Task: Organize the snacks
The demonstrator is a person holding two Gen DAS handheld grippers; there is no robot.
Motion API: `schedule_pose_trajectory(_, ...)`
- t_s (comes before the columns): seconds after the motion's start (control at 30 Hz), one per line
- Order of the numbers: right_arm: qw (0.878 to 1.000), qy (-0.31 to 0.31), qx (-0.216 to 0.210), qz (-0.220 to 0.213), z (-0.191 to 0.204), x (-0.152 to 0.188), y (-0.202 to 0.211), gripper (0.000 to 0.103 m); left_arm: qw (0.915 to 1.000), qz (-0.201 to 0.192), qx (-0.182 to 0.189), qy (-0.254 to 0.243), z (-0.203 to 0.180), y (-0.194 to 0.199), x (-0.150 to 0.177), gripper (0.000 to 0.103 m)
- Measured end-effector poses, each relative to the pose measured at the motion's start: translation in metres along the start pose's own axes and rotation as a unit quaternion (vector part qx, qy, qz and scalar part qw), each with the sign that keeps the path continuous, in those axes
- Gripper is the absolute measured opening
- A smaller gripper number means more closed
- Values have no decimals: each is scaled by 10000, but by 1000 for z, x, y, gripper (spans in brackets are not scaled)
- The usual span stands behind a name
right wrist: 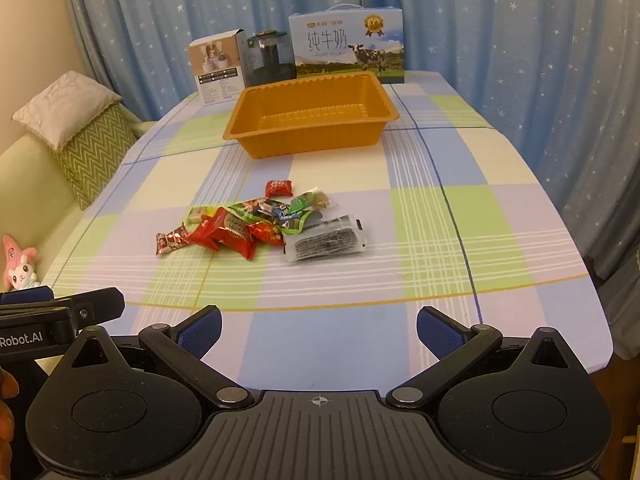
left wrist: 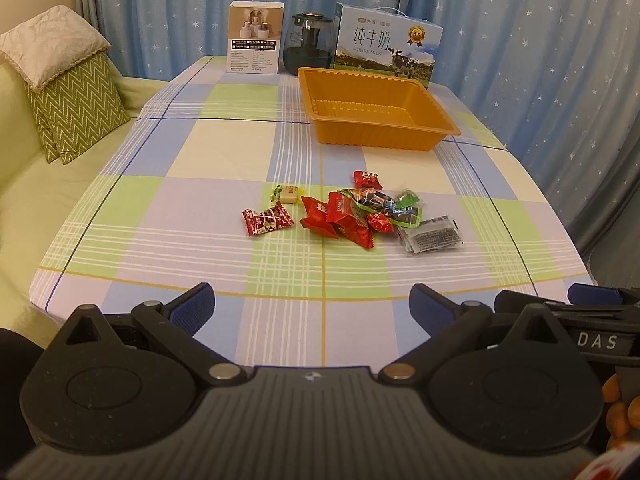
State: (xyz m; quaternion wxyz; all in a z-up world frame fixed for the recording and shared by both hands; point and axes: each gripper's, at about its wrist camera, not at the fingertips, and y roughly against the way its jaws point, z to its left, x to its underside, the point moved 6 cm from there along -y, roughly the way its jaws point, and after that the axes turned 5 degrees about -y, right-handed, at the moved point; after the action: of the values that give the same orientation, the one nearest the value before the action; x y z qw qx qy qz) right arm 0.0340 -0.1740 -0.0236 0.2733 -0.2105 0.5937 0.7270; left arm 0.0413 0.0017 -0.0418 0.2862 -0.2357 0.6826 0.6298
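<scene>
A heap of wrapped snacks [left wrist: 352, 216] lies mid-table: several red packets, a green-edged dark packet, a clear packet of dark pieces [left wrist: 432, 236], a small pale candy [left wrist: 288, 194] and a lone red sweet [left wrist: 366, 179]. The heap also shows in the right wrist view [right wrist: 260, 228]. An empty orange tray [left wrist: 340, 136] stands behind it, also in the right wrist view [right wrist: 256, 144]. My left gripper [left wrist: 312, 304] is open and empty over the near edge. My right gripper [right wrist: 320, 328] is open and empty, beside the left.
The table has a checked cloth [left wrist: 200, 152]. At the back stand a white box [left wrist: 255, 38], a dark glass jar [left wrist: 308, 44] and a milk carton [left wrist: 386, 46]. A sofa with cushions [left wrist: 76, 112] is left. Star curtains [left wrist: 540, 60] hang behind. A plush toy [right wrist: 18, 264] sits left.
</scene>
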Motion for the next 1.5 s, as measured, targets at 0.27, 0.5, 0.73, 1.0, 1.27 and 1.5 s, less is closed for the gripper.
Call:
schedule_pose_trajectory(0.27,10000,-3,5,3,0,0,-1,103,10000,12,13,17,0,1,0,103)
schedule_pose_trajectory(0.5,10000,-13,4,-1,-1,1,0,103,10000,12,26,18,-1,1,1,103)
schedule_pose_trajectory(0.73,10000,-18,8,-6,-1,1,0,103,10000,7,29,14,-1,1,1,103)
schedule_pose_trajectory(1.0,10000,-9,7,-4,-1,1,0,103,10000,-4,47,41,-1,2,0,103)
schedule_pose_trajectory(1.27,10000,-8,9,-5,-1,1,0,103,10000,-7,52,46,-1,2,0,103)
schedule_pose_trajectory(1.5,10000,-46,5,-76,-3,-1,-1,103,10000,1,72,56,1,-2,0,103)
